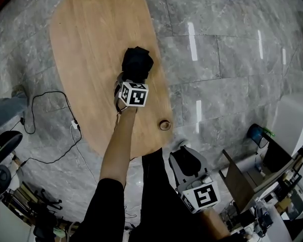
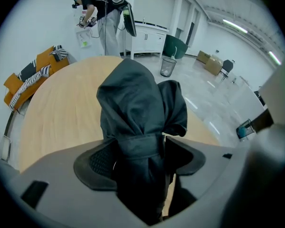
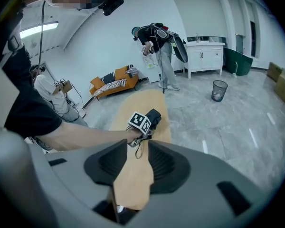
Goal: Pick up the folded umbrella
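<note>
My left gripper pinches the umbrella at its strap, while my right gripper hangs spread and empty. The grasp looks made, so next I lift it clear of the table.

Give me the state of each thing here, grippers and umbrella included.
folded umbrella: folded, strap closed, clamped over the table.
left gripper: shut on the umbrella.
right gripper: open, empty.
waste bin: upright.
</note>
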The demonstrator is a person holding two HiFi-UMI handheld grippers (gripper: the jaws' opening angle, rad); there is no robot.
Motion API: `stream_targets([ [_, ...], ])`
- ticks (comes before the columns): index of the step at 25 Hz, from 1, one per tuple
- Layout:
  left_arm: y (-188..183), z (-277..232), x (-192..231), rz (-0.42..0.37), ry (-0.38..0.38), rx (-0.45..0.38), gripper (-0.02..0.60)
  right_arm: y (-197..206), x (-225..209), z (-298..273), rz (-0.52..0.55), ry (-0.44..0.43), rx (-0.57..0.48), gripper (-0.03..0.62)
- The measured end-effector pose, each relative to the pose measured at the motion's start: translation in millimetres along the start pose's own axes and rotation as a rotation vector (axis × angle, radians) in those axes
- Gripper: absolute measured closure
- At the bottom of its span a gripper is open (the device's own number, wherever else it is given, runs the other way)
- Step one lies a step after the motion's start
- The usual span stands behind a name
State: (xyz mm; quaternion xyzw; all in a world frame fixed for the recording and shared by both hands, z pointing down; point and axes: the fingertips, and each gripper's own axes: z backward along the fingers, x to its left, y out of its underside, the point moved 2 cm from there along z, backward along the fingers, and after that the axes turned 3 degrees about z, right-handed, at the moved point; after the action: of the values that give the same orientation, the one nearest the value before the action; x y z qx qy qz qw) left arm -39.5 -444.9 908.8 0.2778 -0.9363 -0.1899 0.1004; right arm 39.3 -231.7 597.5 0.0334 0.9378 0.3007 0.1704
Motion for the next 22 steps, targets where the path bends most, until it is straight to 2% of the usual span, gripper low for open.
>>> stream_targets([
  [5, -1.7, -2.2, -1.1, -0.014, 0.005, 0.011, 0.313, -1.1, -1.6, 0.6, -0.013, 0.003, -0.013, 0.451],
  [10, 0.0, -1.5, 1.0, -0.029, 0.008, -0.004, 0.351, -0.2, 1.1, 3.5, -0.031, 0.005, -0.027, 0.451],
  [16, 2.3, 1.9, 2.5, -0.027, 0.030, -0.011, 0.370, 1.4, 4.2, 5.7, -0.046, 0.006, -0.039, 0.451],
  [22, 20.9, 16.6, -11.9, -0.010, 0.073, 0.006, 0.370, 1.7, 10.4, 8.8, -0.051, -0.005, -0.048, 0.451],
])
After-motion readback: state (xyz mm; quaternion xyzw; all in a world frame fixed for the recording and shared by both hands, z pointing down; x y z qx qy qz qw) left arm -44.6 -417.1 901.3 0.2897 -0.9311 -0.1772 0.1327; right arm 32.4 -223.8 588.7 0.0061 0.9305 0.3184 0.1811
